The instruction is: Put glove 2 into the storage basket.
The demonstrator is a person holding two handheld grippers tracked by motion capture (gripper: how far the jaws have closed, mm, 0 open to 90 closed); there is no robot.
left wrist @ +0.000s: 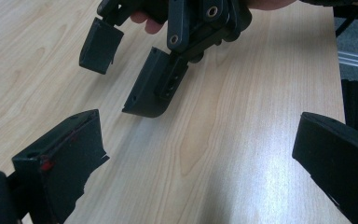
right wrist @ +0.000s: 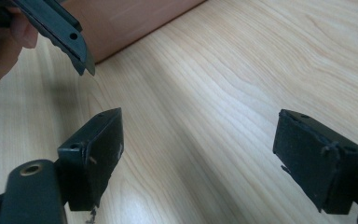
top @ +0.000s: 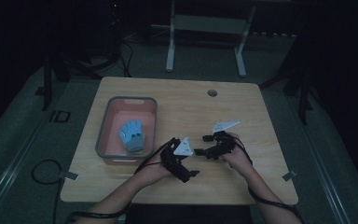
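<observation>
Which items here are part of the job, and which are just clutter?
In the job:
- blue glove, lying in the bin
- pink bin with grey rim
- left gripper, jaws open, empty
- right gripper, jaws open, empty

Lying about:
- white table frame on the floor beyond the table
- loose cable on the floor

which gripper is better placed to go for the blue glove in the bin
Left, probably. The left gripper sits just beside the bin's near right corner, jaws open. The right gripper is farther right, with the left one between it and the blue glove.
</observation>
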